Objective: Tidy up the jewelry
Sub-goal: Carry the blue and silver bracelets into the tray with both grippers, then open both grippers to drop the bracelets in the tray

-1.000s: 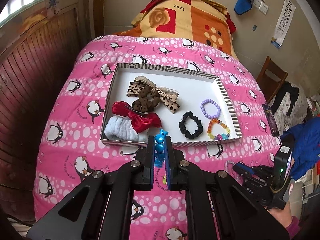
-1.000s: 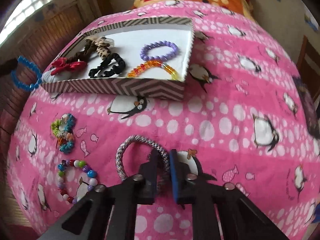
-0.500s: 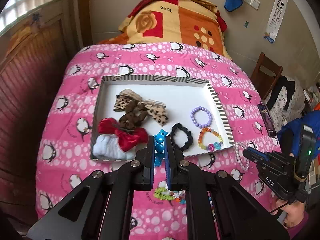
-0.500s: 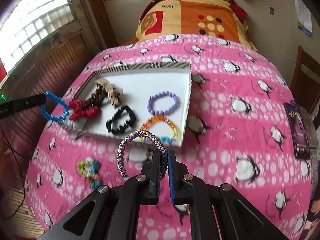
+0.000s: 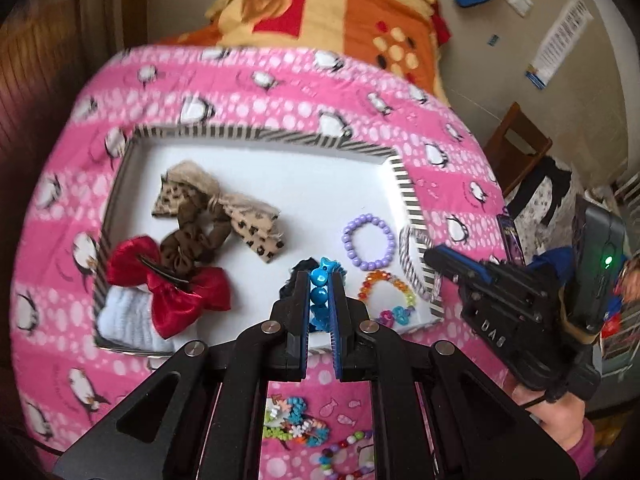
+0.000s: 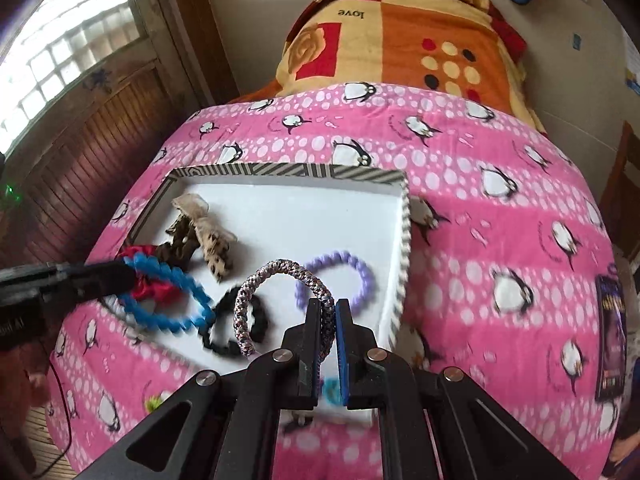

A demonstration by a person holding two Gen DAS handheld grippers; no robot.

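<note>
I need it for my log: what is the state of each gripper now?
Left gripper: closed on the blue beaded bracelet.
Right gripper: closed on the grey braided bracelet.

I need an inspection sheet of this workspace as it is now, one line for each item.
Surface: pink penguin bedspread over a bed.
Job's things: striped tray holds bows, a white scrunchie, a black scrunchie, a purple bead bracelet and an orange bead bracelet.
Clutter: loose bead pieces on the bedspread in front of the tray.
Grippers: left tongs shut on a blue bead bracelet; right tongs shut on a silver braided bracelet; both over the tray.
Cables: thin dark cable at the left edge in the right wrist view.
Surroundings: folded orange blanket, wooden wall panels, window, chair.
</note>
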